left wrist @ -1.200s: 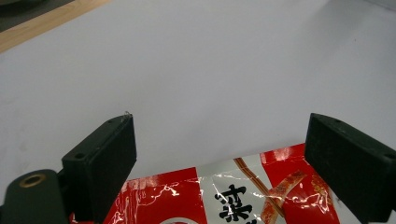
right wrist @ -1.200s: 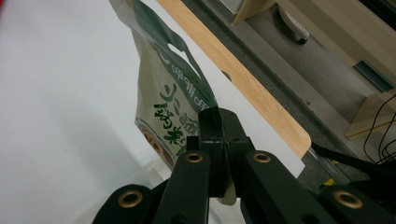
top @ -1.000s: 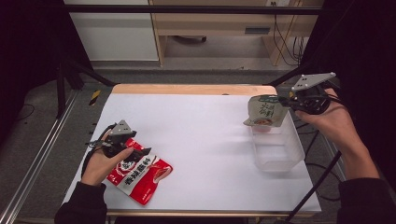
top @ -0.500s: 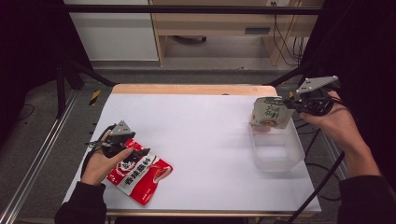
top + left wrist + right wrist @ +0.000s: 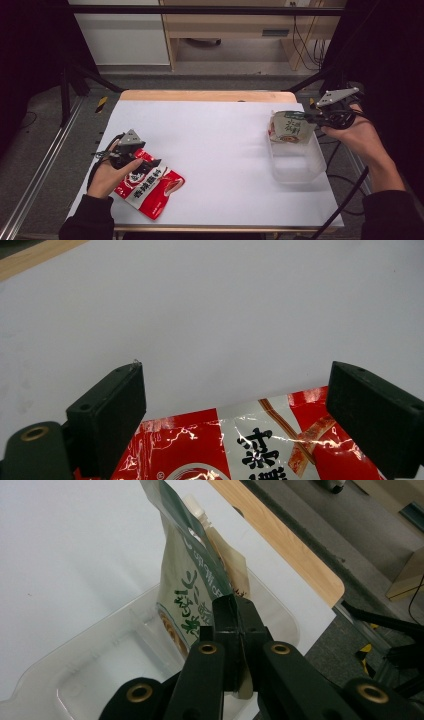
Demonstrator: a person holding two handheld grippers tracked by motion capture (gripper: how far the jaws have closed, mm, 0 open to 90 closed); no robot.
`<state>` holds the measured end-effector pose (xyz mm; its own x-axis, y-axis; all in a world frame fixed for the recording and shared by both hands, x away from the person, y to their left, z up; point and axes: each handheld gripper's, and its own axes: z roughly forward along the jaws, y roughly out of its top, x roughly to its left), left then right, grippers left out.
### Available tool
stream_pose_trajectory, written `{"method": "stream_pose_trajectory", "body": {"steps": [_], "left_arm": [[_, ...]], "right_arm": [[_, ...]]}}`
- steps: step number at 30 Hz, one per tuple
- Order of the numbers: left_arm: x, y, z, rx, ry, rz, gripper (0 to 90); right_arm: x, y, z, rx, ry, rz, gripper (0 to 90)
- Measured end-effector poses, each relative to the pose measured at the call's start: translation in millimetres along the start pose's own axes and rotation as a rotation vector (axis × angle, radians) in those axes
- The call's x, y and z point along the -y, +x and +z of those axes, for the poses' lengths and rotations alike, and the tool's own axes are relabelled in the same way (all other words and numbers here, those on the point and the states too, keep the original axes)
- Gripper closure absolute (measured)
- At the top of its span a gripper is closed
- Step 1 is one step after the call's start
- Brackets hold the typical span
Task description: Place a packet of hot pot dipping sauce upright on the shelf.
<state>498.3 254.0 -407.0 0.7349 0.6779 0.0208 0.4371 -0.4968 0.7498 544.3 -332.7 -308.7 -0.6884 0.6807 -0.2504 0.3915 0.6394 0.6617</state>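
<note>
left gripper (image 5: 150,163) agape, right gripper (image 5: 311,118) clamped

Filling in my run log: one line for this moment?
right gripper: shut on green pouch over clear bin | left gripper: open over red packet

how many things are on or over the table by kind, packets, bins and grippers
snack packets: 2, a red packet lying on the table under the left gripper, and a green packet pinched by the right gripper over the bin
clear plastic bins: 1, the bin at the table's right side
grippers: 2
total: 5
</note>
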Motion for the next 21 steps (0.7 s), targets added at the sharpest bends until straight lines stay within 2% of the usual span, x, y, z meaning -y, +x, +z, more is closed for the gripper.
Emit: {"method": "stream_pose_trajectory", "body": {"steps": [17, 21], "left_arm": [[-1.3, -1.7, 0.7, 0.004, 0.005, 0.007, 9.4], [-1.1, -1.1, -0.9, 0.001, -0.001, 0.003, 9.4]], "right_arm": [[8.6, -5.6, 17.1, -0.036, 0.043, 0.073, 90.0], [11.4, -10.3, 24.4, -0.033, 0.039, 0.109, 90.0]]}}
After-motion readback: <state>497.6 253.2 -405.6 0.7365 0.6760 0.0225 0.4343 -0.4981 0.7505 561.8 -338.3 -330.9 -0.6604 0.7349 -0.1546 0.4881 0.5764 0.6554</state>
